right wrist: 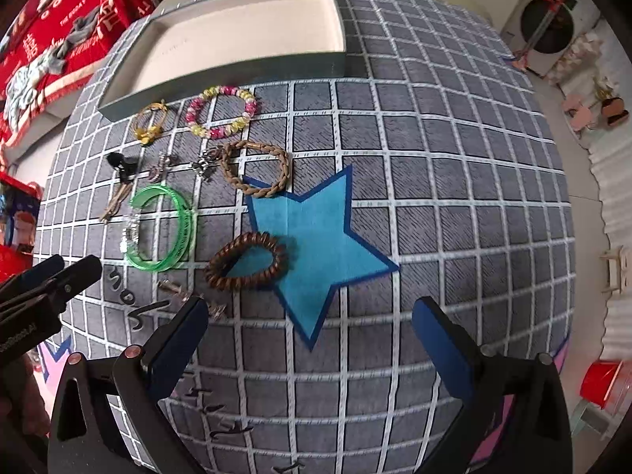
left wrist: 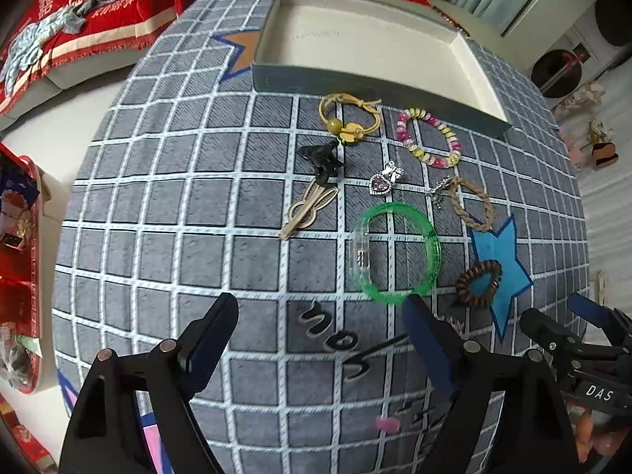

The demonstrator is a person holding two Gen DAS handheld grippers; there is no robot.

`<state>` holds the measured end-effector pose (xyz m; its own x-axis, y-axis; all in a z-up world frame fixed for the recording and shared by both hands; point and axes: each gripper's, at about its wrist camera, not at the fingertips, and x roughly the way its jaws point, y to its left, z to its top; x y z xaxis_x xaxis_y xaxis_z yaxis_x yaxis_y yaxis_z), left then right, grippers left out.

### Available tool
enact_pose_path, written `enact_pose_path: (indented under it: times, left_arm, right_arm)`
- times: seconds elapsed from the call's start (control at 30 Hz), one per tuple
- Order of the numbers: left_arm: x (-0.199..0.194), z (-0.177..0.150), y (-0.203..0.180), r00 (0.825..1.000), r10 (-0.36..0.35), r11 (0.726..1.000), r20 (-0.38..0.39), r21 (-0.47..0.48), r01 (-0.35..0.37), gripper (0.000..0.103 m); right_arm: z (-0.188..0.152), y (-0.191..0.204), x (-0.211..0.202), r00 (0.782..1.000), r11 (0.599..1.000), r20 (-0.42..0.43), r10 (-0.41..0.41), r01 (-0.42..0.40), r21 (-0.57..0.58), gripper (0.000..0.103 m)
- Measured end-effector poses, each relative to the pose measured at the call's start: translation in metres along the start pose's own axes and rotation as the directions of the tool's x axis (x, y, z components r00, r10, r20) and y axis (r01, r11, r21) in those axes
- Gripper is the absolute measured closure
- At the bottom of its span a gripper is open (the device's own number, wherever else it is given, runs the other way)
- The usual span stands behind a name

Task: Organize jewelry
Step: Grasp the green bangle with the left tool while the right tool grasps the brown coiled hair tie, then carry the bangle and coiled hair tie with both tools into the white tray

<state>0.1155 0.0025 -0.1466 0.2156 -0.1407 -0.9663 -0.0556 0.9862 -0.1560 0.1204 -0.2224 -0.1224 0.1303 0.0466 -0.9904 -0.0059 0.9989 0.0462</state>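
Note:
Jewelry lies on a grey checked cloth (left wrist: 197,197) in front of an open grey box (left wrist: 355,83) with a bare cream floor. There are a green bangle (left wrist: 432,252), a brown spiral hair tie (left wrist: 464,288), a braided brown band (left wrist: 454,201), a pink and yellow beaded bracelet (left wrist: 407,142), a yellow flower tie (left wrist: 347,130), a black claw clip (left wrist: 322,158), a beige bunny clip (left wrist: 308,207) and a heart pendant (left wrist: 383,181). My left gripper (left wrist: 320,316) hangs open just short of the bangle. My right gripper (right wrist: 312,308) is open over the blue star (right wrist: 316,237), near the spiral tie (right wrist: 252,239).
A small silver earring (right wrist: 173,286) lies by the right gripper's left finger. Red cloth (left wrist: 79,19) covers a sofa beyond the table, and a red tray (left wrist: 23,276) stands at the left. The two grippers hang close side by side (left wrist: 572,328). A red bin (right wrist: 600,387) sits on the floor.

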Motion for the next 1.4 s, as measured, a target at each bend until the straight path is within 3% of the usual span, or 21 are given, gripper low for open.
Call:
enact_pose_path:
  times: [0.1, 0.23, 0.3, 0.4, 0.5, 0.63, 0.67, 0.73, 0.77, 1.17, 1.4]
  left_arm:
    - [0.011, 0.006, -0.005, 1.000, 0.000, 1.000, -0.007, -0.021, 0.000, 0.013]
    - [0.022, 0.012, -0.012, 1.000, 0.005, 1.000, -0.010, -0.019, -0.005, 0.014]
    - [0.027, 0.014, -0.018, 1.000, 0.012, 1.000, -0.011, -0.013, -0.013, 0.014]
    - [0.036, 0.016, -0.024, 0.999, 0.017, 1.000, -0.027, -0.004, -0.017, 0.026]
    - [0.043, 0.018, -0.029, 0.999, 0.021, 1.000, -0.035, -0.014, -0.021, 0.027]
    - [0.043, 0.013, -0.030, 0.998, 0.056, 0.998, -0.017, 0.026, -0.056, 0.043]
    - [0.043, 0.012, -0.031, 0.998, 0.062, 0.998, -0.012, 0.035, -0.061, 0.048]
    - [0.044, 0.013, -0.035, 0.998, 0.064, 0.997, -0.005, 0.052, -0.063, 0.077]
    - [0.046, 0.014, -0.037, 0.999, 0.053, 0.997, -0.007, 0.060, -0.052, 0.078]
    - [0.021, 0.012, -0.035, 0.999, -0.042, 0.996, 0.011, 0.073, 0.041, 0.078]
    - [-0.012, 0.038, -0.035, 0.995, -0.068, 0.994, 0.074, 0.090, 0.061, 0.078]
  right_arm:
    - [0.011, 0.000, 0.013, 1.000, 0.999, -0.024, 0.005, -0.006, -0.031, 0.009]
    - [0.024, 0.004, 0.026, 0.999, 0.996, -0.035, 0.026, -0.029, -0.081, 0.014]
    - [0.028, 0.010, 0.031, 0.999, 0.993, -0.043, 0.030, -0.035, -0.112, 0.025]
    - [0.034, 0.020, 0.040, 0.997, 0.988, -0.061, 0.038, -0.047, -0.148, 0.036]
    - [0.037, 0.029, 0.049, 0.997, 0.986, -0.076, 0.031, -0.043, -0.162, 0.047]
    - [0.039, 0.038, 0.054, 0.997, 0.988, -0.075, 0.021, -0.032, -0.152, 0.058]
    - [0.038, 0.041, 0.055, 0.997, 0.988, -0.073, 0.015, -0.026, -0.152, 0.064]
    - [0.037, 0.043, 0.058, 0.997, 0.989, -0.071, 0.017, -0.027, -0.148, 0.080]
    - [0.038, 0.043, 0.058, 0.997, 0.990, -0.074, 0.025, -0.035, -0.139, 0.087]
    - [0.048, -0.023, 0.011, 0.983, 0.985, -0.069, 0.168, -0.169, -0.020, 0.089]
    - [0.080, -0.043, -0.026, 0.977, 0.977, -0.010, 0.211, -0.211, 0.003, 0.089]
